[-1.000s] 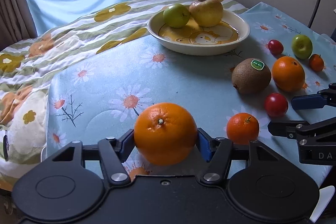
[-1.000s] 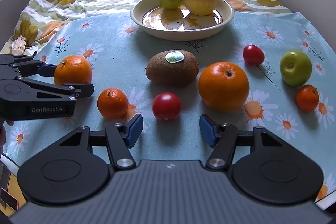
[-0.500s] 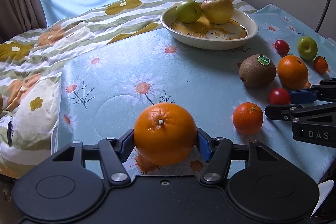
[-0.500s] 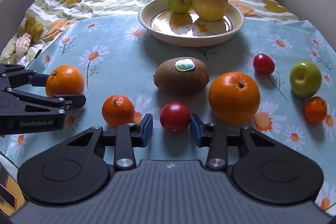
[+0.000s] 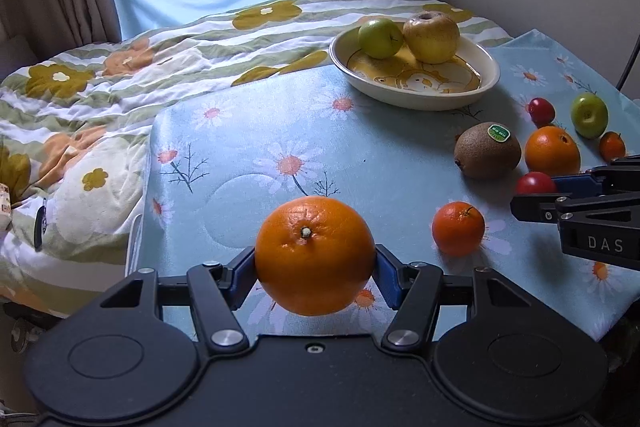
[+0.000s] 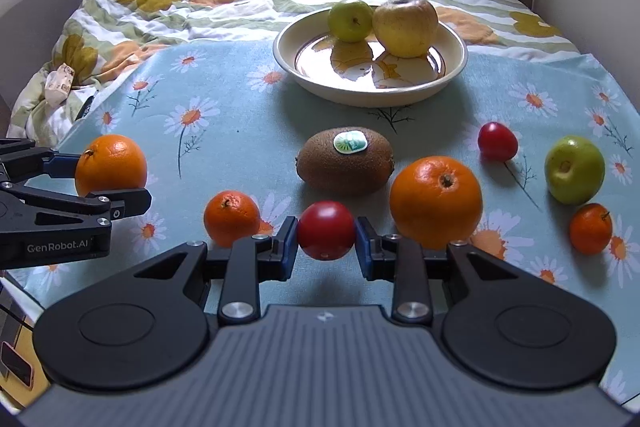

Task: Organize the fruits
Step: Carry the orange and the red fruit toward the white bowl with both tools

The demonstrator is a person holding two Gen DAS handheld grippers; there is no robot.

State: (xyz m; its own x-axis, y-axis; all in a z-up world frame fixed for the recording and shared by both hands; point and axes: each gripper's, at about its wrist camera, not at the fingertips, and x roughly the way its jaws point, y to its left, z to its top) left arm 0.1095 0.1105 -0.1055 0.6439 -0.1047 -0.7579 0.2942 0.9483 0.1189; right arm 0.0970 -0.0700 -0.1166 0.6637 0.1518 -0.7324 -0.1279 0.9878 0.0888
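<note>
My left gripper (image 5: 315,269) is shut on a large orange (image 5: 315,255) and holds it just above the daisy-print cloth; the same orange (image 6: 111,165) shows at the left of the right wrist view. My right gripper (image 6: 326,241) is shut on a small red fruit (image 6: 326,229), its blue pads pressing both sides. A cream bowl (image 6: 456,65) at the back holds a green apple (image 6: 350,20) and a yellow apple (image 6: 405,26). On the cloth lie a kiwi (image 6: 344,167), another big orange (image 6: 436,201), a tangerine (image 6: 231,218), a second red fruit (image 6: 497,141), a green apple (image 6: 576,169) and a small tangerine (image 6: 591,227).
A flowered quilt (image 5: 80,83) covers the bed beyond and left of the blue cloth (image 5: 280,131). Curtains and a pale blue sheet hang at the window behind. A wall stands close on the right. The cloth's near edge drops off below both grippers.
My right gripper's jaws have come together on the red fruit, which earlier lay free ahead of them. The left gripper has drifted back and up a little with the orange.
</note>
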